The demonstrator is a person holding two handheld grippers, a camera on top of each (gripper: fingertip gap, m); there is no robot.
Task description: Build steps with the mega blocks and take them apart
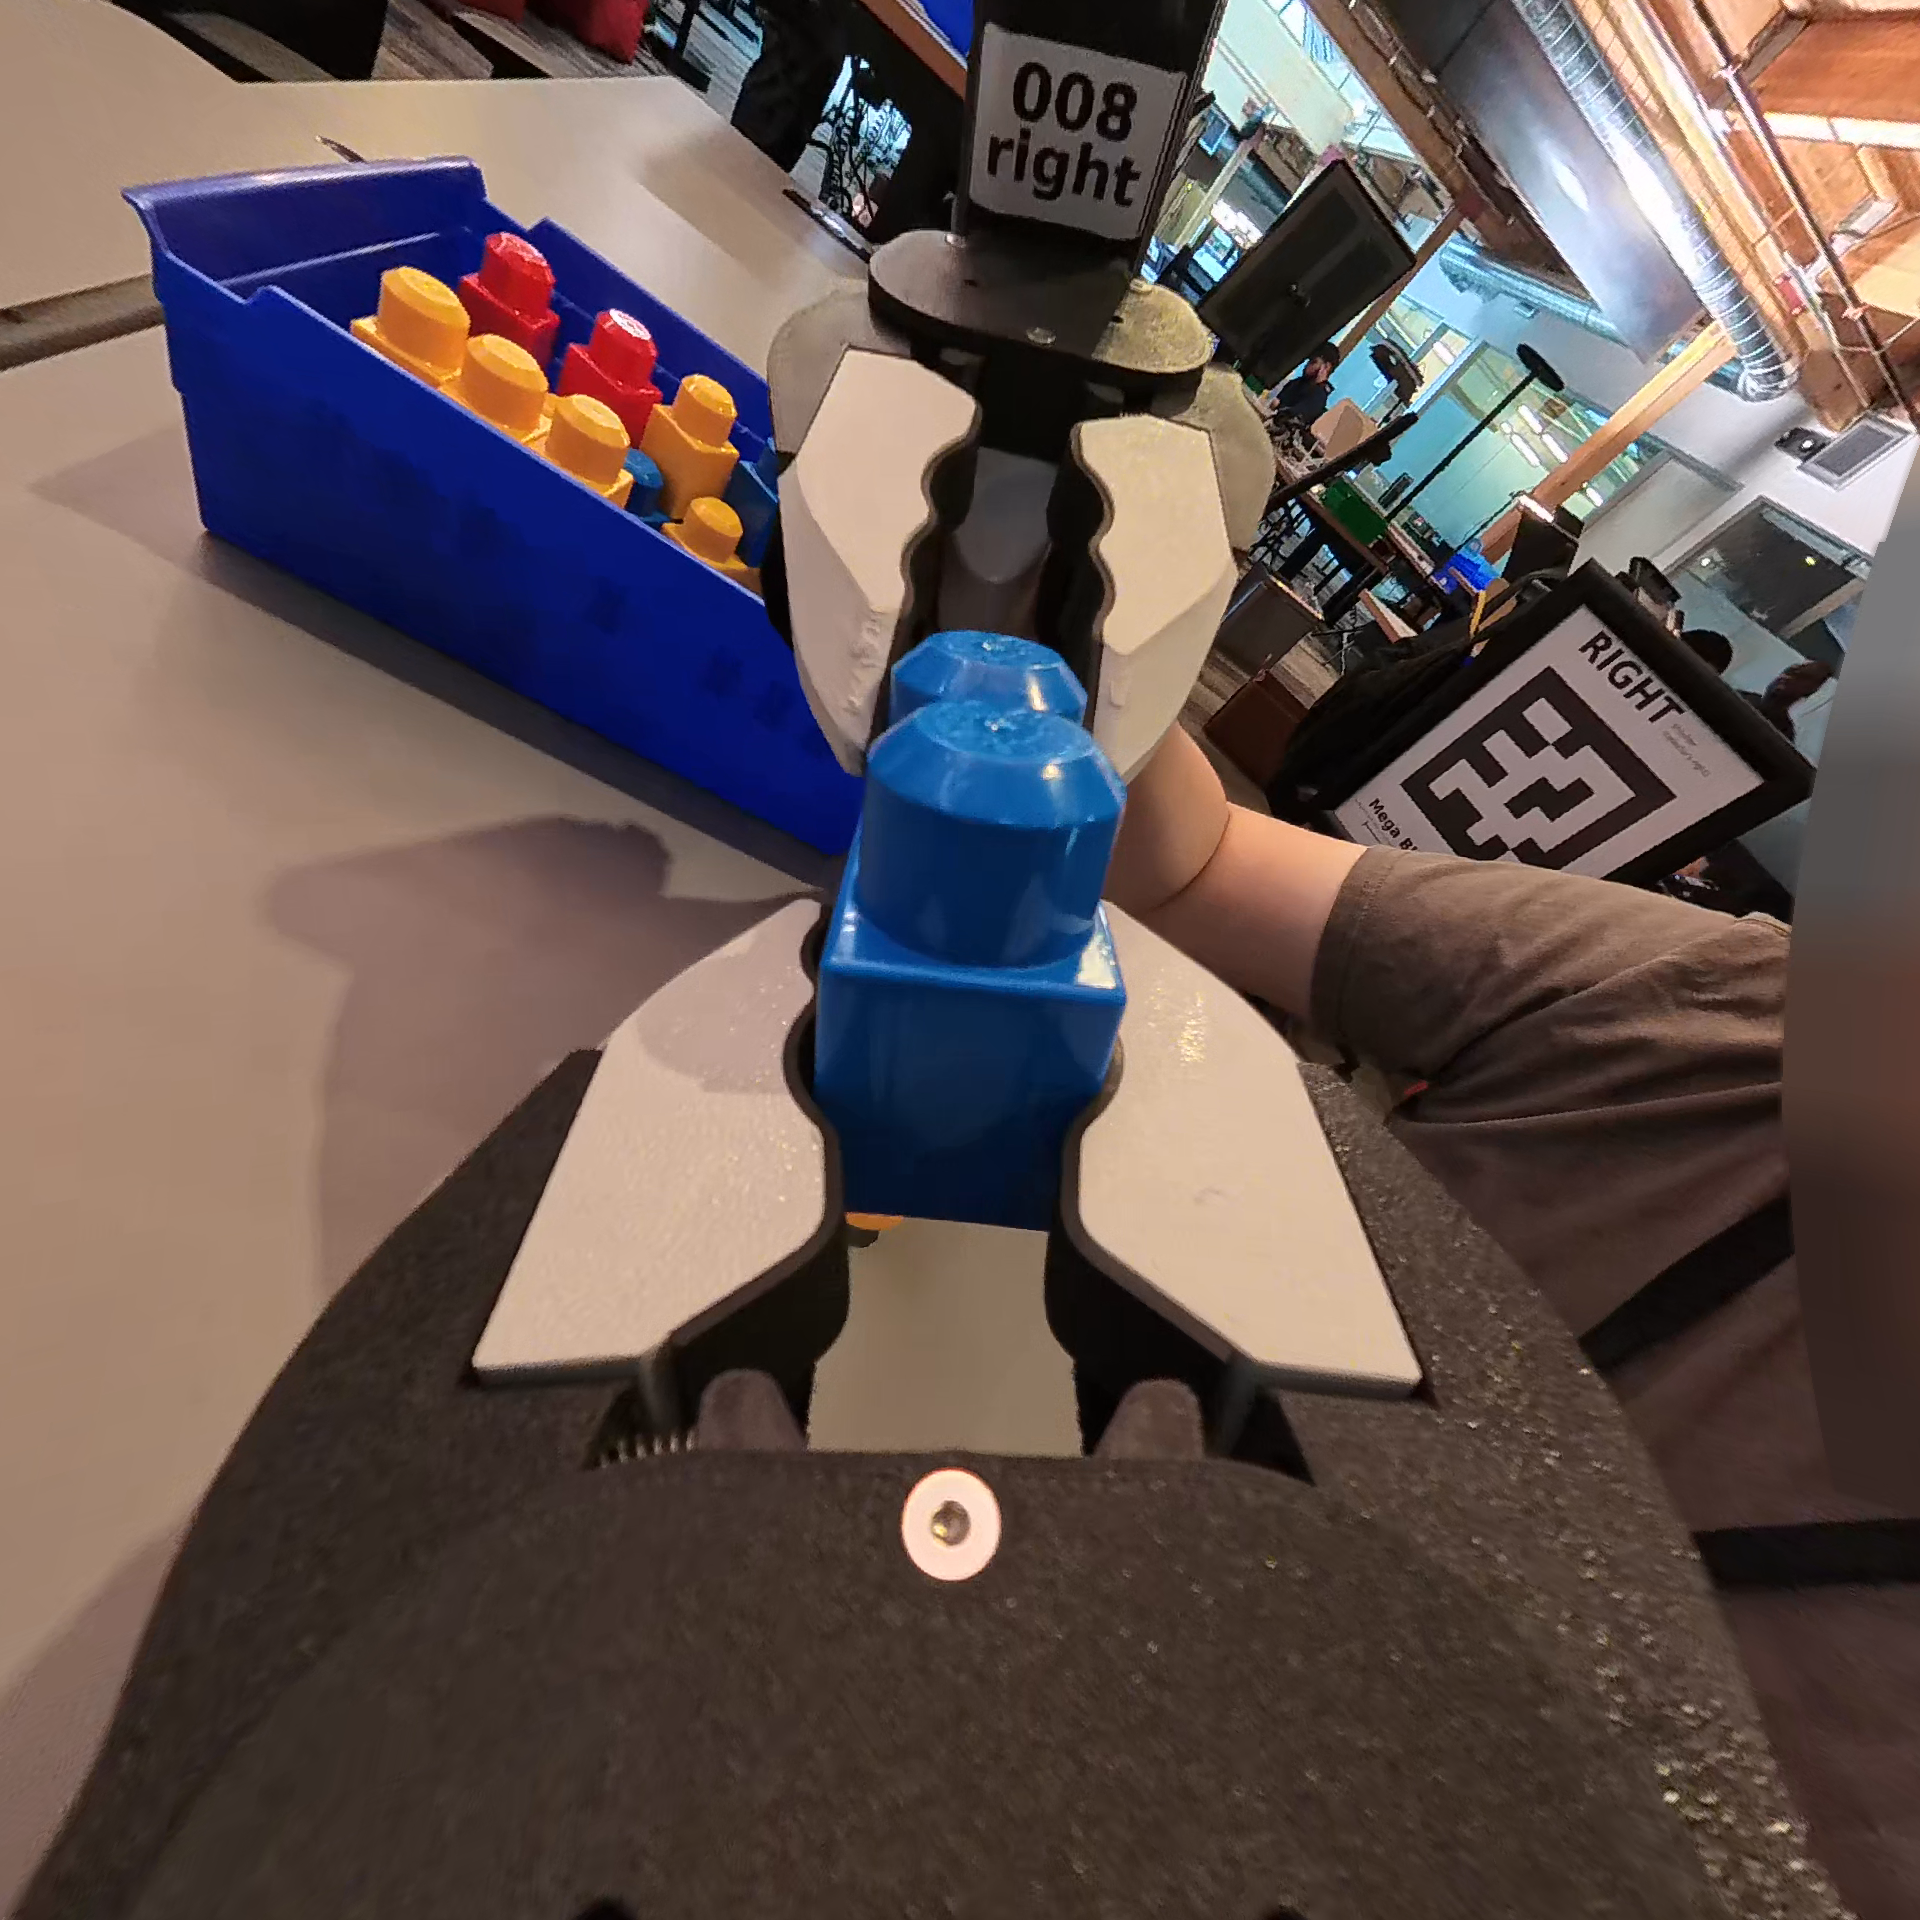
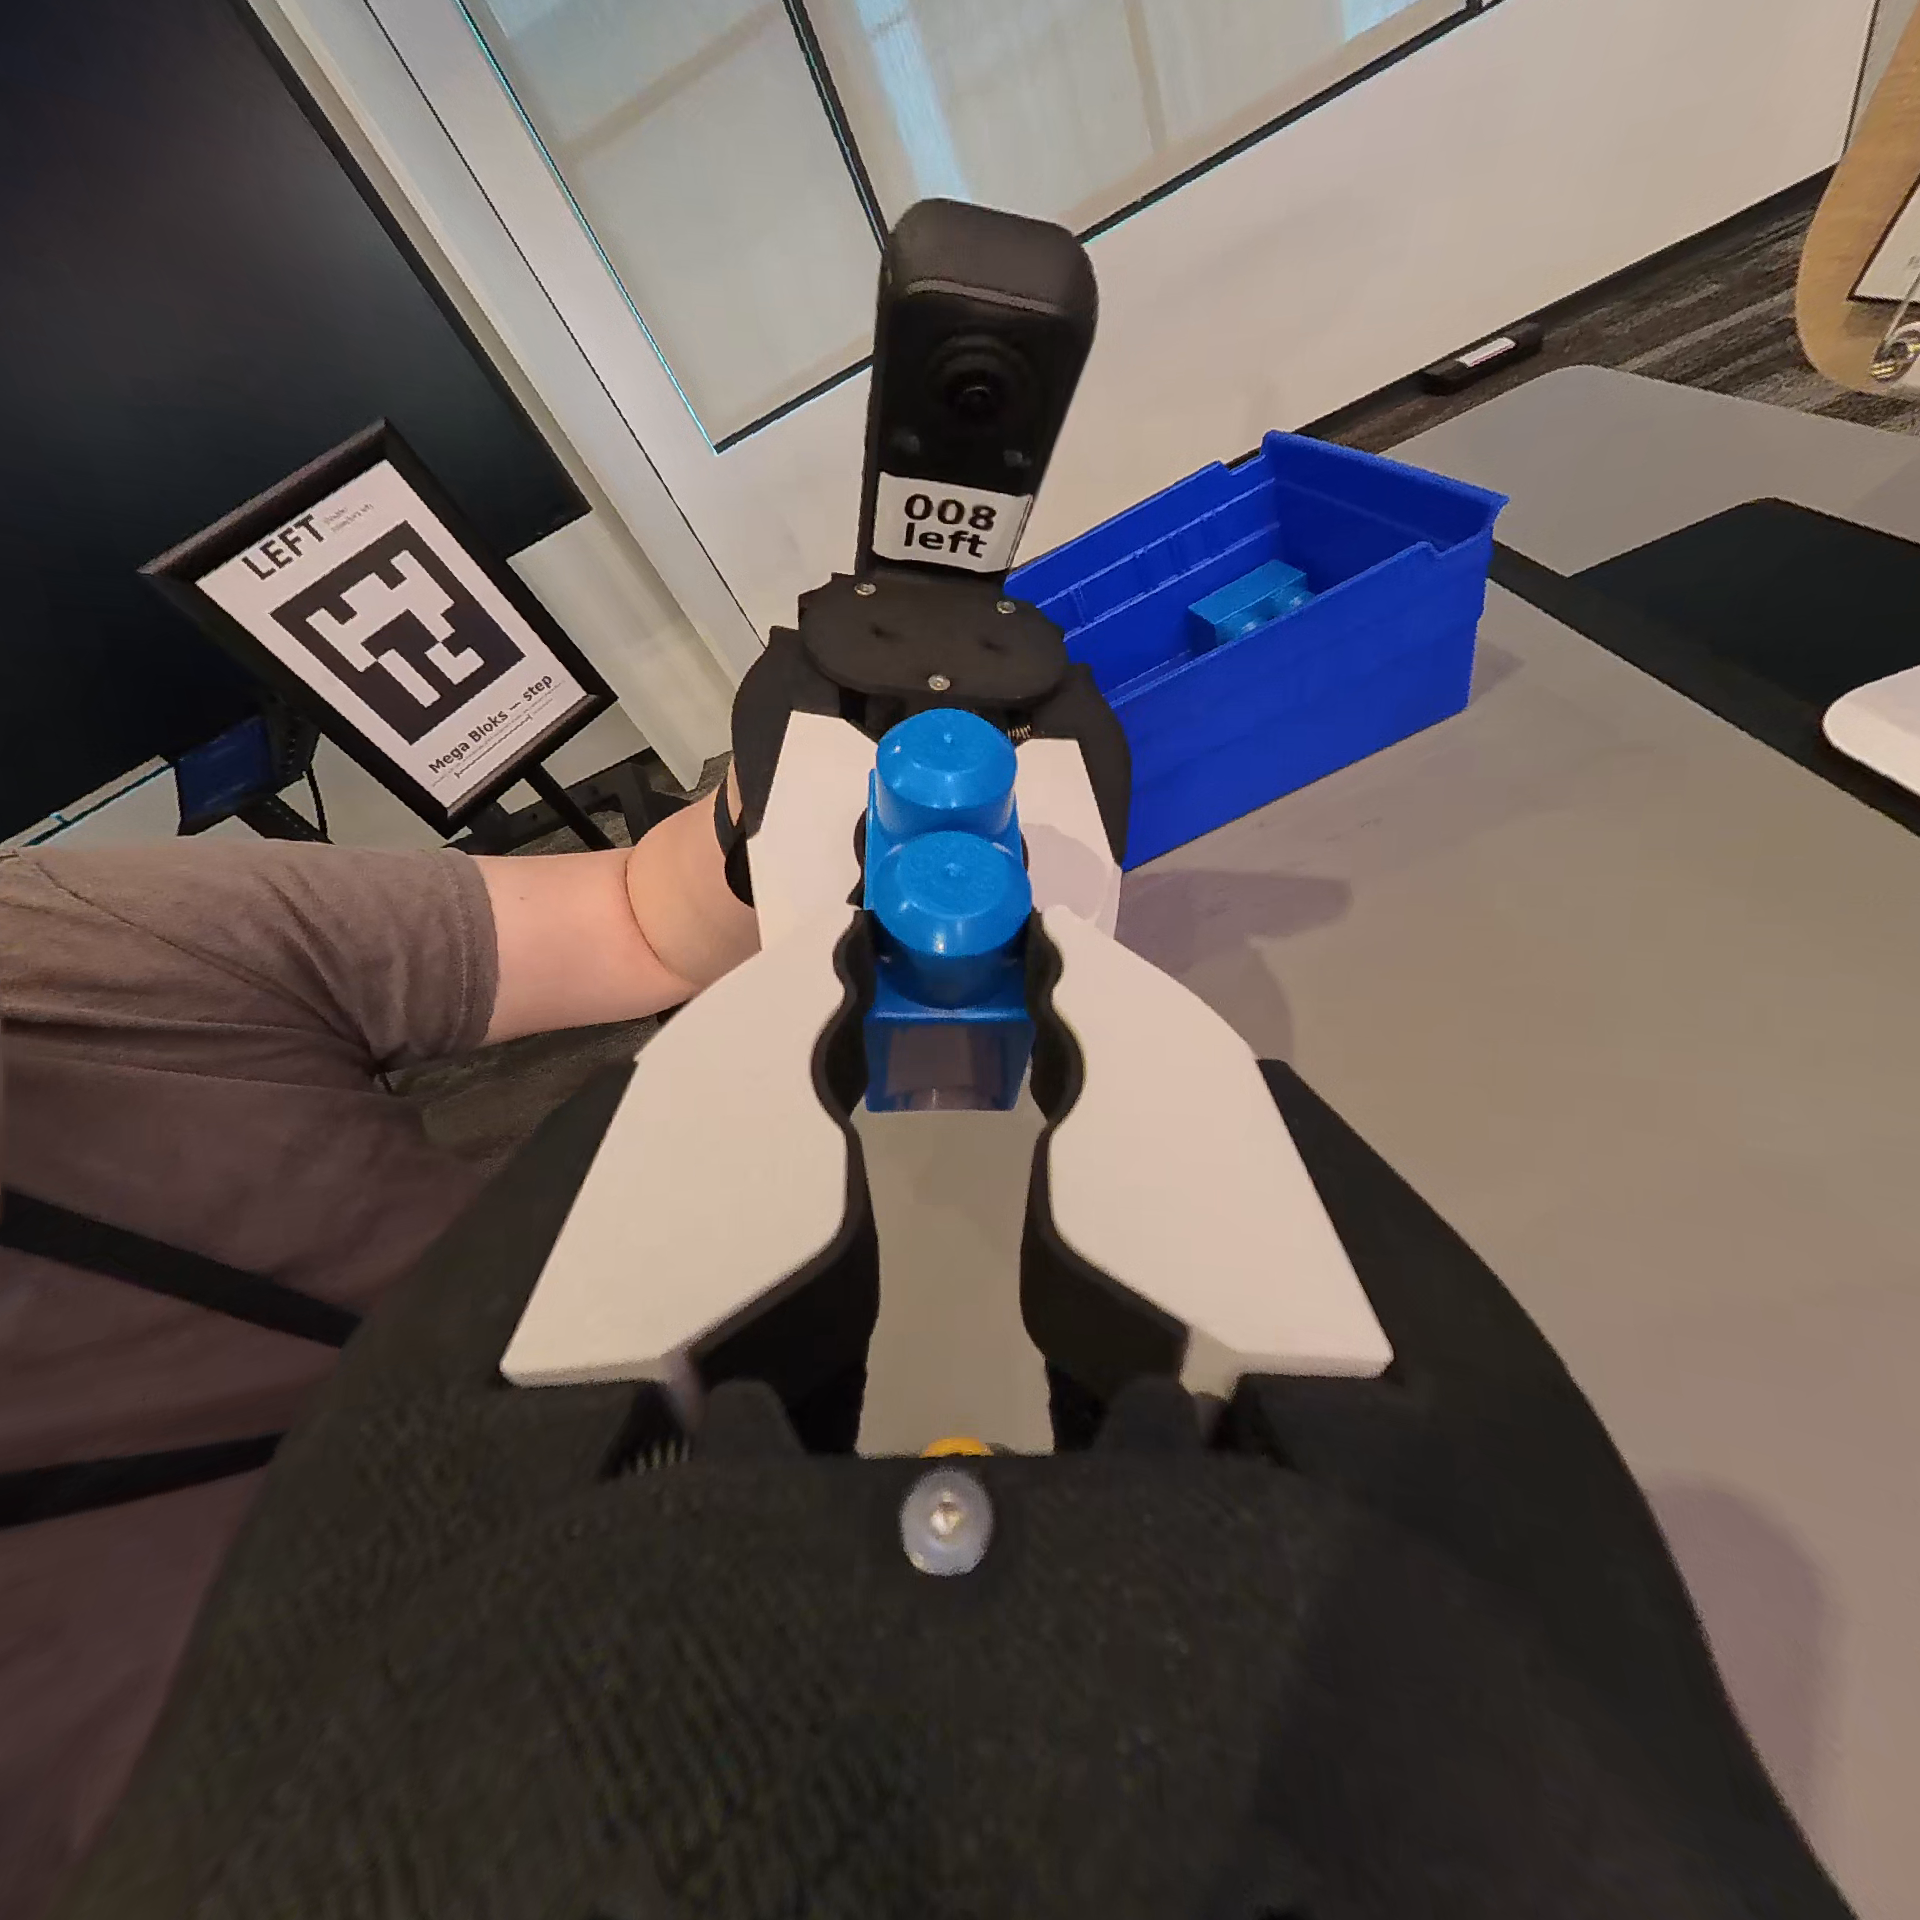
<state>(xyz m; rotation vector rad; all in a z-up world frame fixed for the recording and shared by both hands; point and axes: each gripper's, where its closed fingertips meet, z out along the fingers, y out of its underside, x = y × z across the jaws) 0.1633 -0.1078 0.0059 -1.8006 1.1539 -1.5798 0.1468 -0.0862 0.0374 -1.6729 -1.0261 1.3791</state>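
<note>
Both your grippers clamp one blue block (image 1: 966,997) above the table (image 1: 208,1039).
Left view: your left gripper (image 1: 951,1070) grips its near end, right gripper (image 1: 987,686) the far; a bin (image 1: 436,540) of yellow, red and blue blocks (image 1: 561,384) sits left, open table around.
Right view: the bin (image 2: 1299,665) is right of the block (image 2: 945,935).

A two-stud block (image 1: 966,997) was held above the table (image 1: 260,1039) between the left claw (image 1: 951,1101) and the right claw (image 1: 987,675), which faced each other. A bin (image 1: 436,540) of blocks (image 1: 499,384) sat on the table behind and left.
</note>
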